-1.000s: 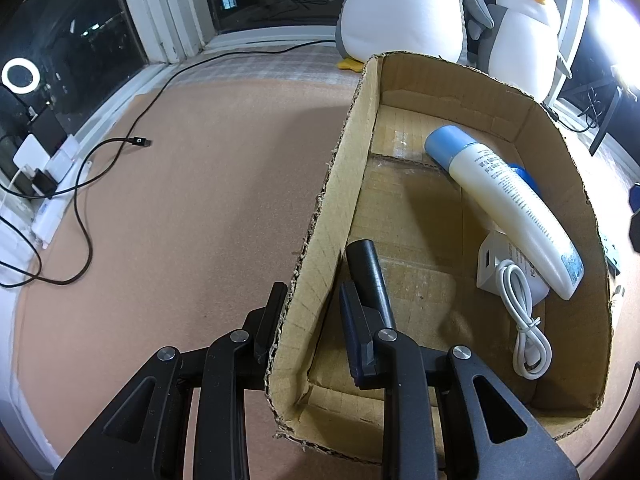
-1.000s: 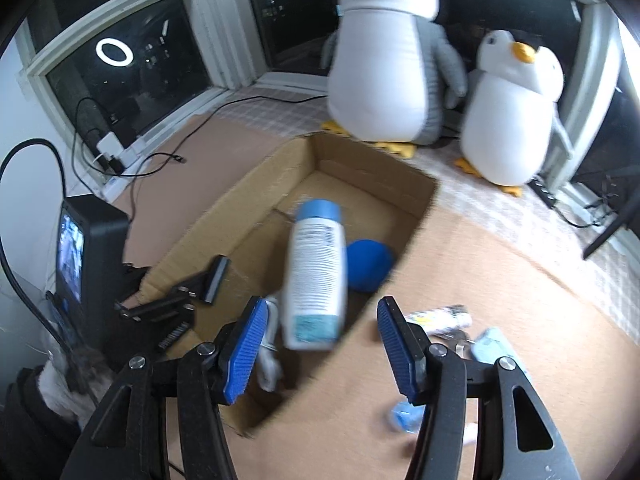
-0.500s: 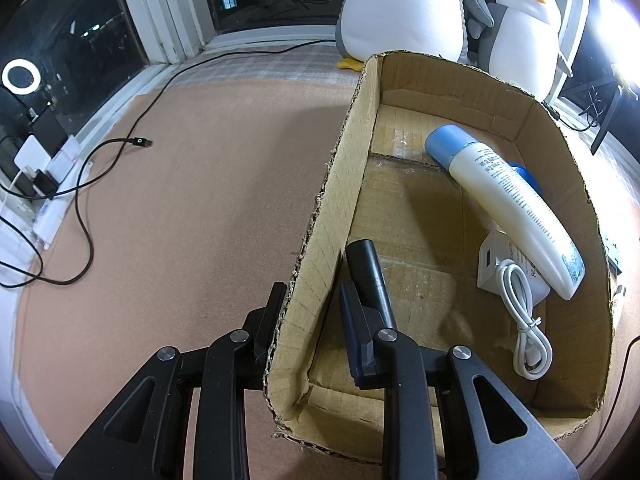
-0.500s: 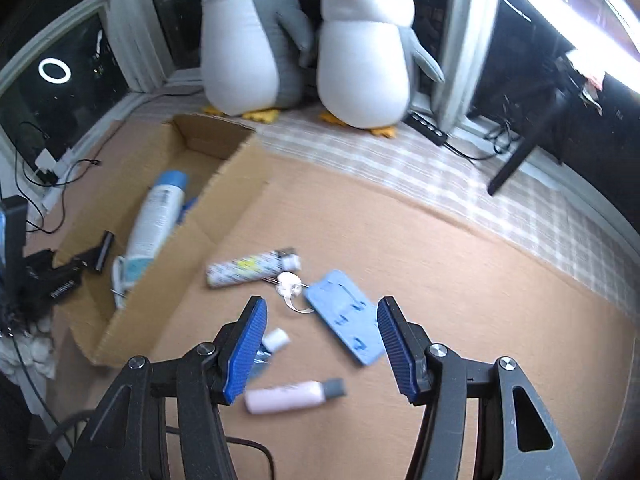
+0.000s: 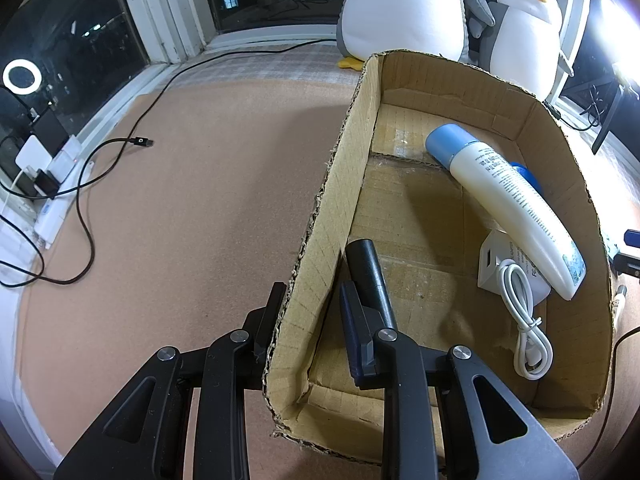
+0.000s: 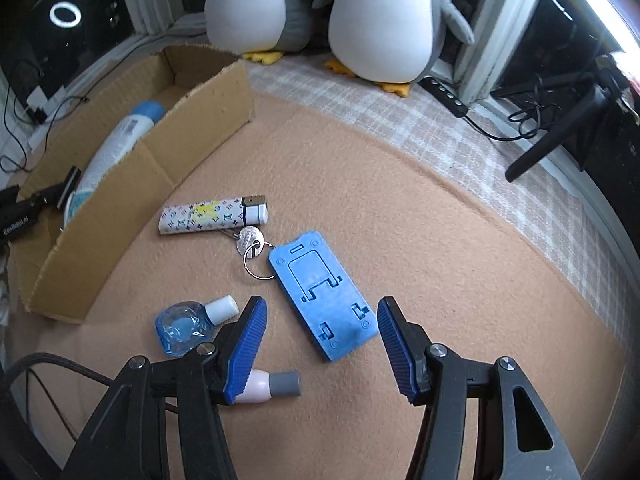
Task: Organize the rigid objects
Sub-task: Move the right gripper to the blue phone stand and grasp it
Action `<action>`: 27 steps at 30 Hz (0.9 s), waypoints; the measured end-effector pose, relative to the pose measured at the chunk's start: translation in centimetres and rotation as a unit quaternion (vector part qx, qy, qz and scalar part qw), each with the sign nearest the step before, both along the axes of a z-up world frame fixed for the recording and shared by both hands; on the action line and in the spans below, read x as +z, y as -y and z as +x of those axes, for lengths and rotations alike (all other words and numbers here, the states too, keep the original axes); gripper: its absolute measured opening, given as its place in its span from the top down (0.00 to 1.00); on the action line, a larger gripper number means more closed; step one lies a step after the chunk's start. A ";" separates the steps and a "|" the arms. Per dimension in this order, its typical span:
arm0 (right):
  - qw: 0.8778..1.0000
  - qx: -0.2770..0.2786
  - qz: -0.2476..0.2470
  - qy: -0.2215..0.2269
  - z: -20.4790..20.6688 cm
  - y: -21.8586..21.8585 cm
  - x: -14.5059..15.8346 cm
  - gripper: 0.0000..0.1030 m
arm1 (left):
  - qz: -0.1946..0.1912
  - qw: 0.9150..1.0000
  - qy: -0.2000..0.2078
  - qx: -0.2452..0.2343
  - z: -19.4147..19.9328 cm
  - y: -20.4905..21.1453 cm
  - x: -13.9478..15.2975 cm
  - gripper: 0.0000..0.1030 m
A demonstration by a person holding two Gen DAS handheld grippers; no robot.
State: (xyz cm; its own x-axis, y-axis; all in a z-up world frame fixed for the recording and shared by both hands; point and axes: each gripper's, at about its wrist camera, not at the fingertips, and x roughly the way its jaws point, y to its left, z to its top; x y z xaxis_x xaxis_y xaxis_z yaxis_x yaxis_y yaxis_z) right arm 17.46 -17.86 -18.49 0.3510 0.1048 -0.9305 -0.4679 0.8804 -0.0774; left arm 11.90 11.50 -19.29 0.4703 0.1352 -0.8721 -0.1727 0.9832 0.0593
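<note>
A cardboard box (image 5: 328, 216) holds a white bottle with a blue cap (image 5: 508, 192), a white charger with cable (image 5: 516, 292) and a black cylinder (image 5: 366, 268). My left gripper (image 5: 310, 304) is shut on the box's left wall, one finger outside, one inside. My right gripper (image 6: 320, 320) is open, low over a blue phone stand (image 6: 320, 292) on the mat. Near it lie a patterned lighter (image 6: 212, 216), a key on a ring (image 6: 250, 240), a small blue bottle (image 6: 188, 324) and a pink tube (image 6: 272, 386). The box (image 6: 120, 200) also shows at left.
Two plush penguins (image 6: 320, 12) stand at the back by the window. A black cable (image 5: 92, 168) and a power strip (image 5: 44, 184) lie left of the box. A power strip and a black stand (image 6: 560, 132) sit at the right window edge.
My right gripper has swung away from the box, rightward and down, over the loose items; the white bottle it hovered over lies in the box. My left gripper has not moved.
</note>
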 end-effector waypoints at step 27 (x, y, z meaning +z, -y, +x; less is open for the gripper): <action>0.999 -0.030 0.038 -0.022 3.5 2.6 -1.9 0.62 | 0.001 1.000 0.000 0.000 0.0 0.0 0.0 0.77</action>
